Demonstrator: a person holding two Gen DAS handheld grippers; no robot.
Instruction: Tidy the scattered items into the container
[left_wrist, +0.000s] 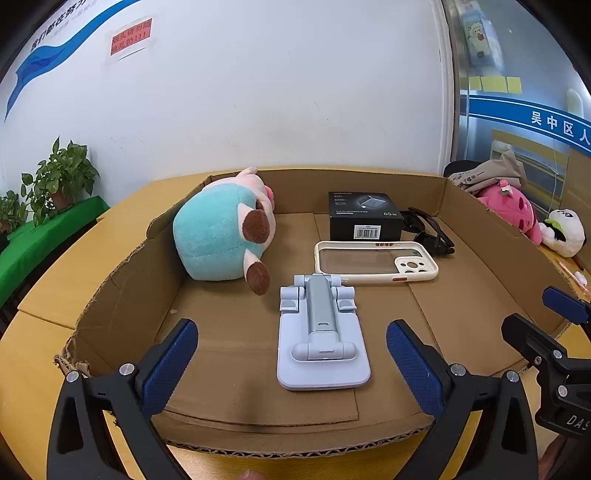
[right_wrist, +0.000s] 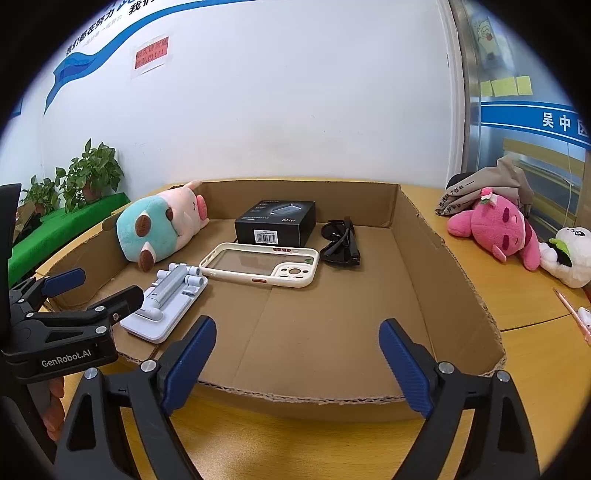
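Cardboard tray (right_wrist: 417, 236) already holds five items: teal cow plush (right_wrist: 155, 229), black charger box (right_wrist: 275, 223), phone case (right_wrist: 258, 266), sunglasses (right_wrist: 341, 243), folding phone stand (left_wrist: 321, 332) at lower centre. Left gripper (left_wrist: 291, 358) and right gripper (right_wrist: 297, 362) both spread wide, nothing between the fingers. Likely still left: pink plush (right_wrist: 495, 229) and panda plush (right_wrist: 569, 254) on the table, right edge.

My left wrist camera: low over near rim of cardboard tray (left_wrist: 480, 236), facing white wall, tilted down, phone stand (left_wrist: 322, 332) close ahead. My right wrist camera: further right, slightly back, same heading, bare tray floor ahead. Both share tray, stand, plush cow (right_wrist: 159, 229), wall. Each sees other gripper at its edge.
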